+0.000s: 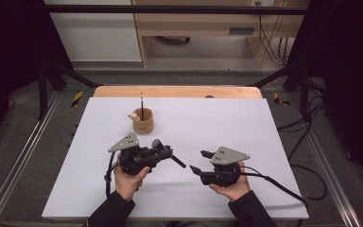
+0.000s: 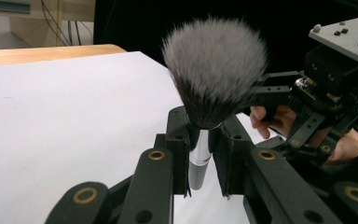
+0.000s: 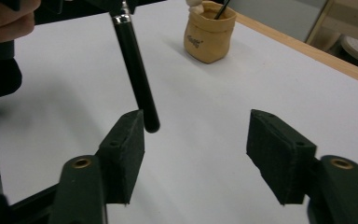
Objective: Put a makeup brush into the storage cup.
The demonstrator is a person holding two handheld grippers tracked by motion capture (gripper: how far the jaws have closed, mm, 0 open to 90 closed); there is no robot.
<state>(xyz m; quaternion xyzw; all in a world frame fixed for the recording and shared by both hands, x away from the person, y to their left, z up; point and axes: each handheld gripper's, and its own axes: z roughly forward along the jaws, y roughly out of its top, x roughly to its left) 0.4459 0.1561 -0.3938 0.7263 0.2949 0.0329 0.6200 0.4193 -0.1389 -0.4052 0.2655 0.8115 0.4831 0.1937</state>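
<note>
A makeup brush with a fluffy grey-and-black head and a silver ferrule is clamped between the pads of my left gripper, which is shut on it just below the bristles. In the high view the left gripper lies low over the white mat, and the brush's black handle points right toward my right gripper. The right gripper is open, its pads wide apart. The end of the brush handle hangs beside its left pad, and I cannot tell whether they touch.
A tan holder with a thin black stick and a small white figure stands on the white mat behind the left gripper; the same tan holder sits ahead of the right gripper. The wooden table edge runs along the back.
</note>
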